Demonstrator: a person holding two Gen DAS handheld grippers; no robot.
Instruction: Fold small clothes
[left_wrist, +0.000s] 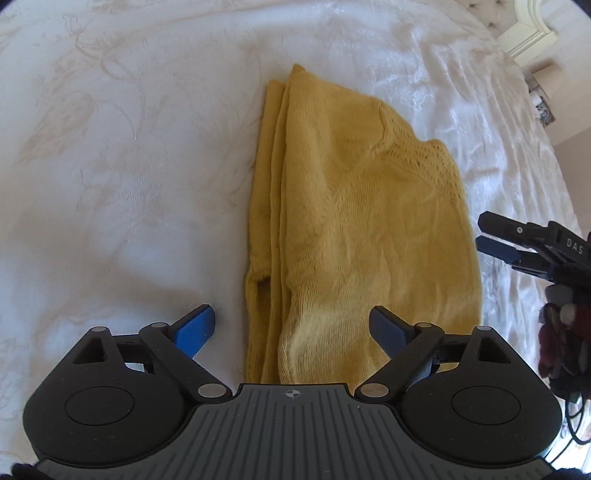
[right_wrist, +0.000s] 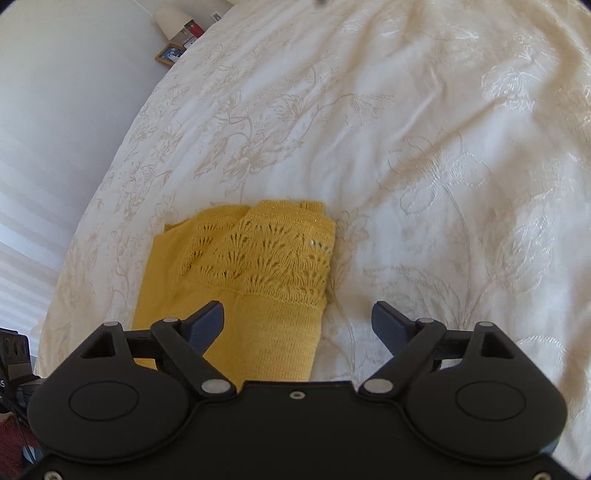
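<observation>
A mustard-yellow knitted garment (left_wrist: 354, 221) lies folded in layers on the white bedspread (left_wrist: 129, 166). Its lacy openwork part shows in the right wrist view (right_wrist: 258, 254). My left gripper (left_wrist: 293, 328) is open and empty, hovering over the garment's near edge. My right gripper (right_wrist: 297, 325) is open and empty, above the garment's near right side; it also shows at the right edge of the left wrist view (left_wrist: 491, 236).
The embroidered white bedspread (right_wrist: 424, 147) stretches all round the garment. A framed picture (right_wrist: 169, 53) and small items stand beyond the bed edge at upper left. Dark red cloth (left_wrist: 565, 343) and cables hang at the right edge.
</observation>
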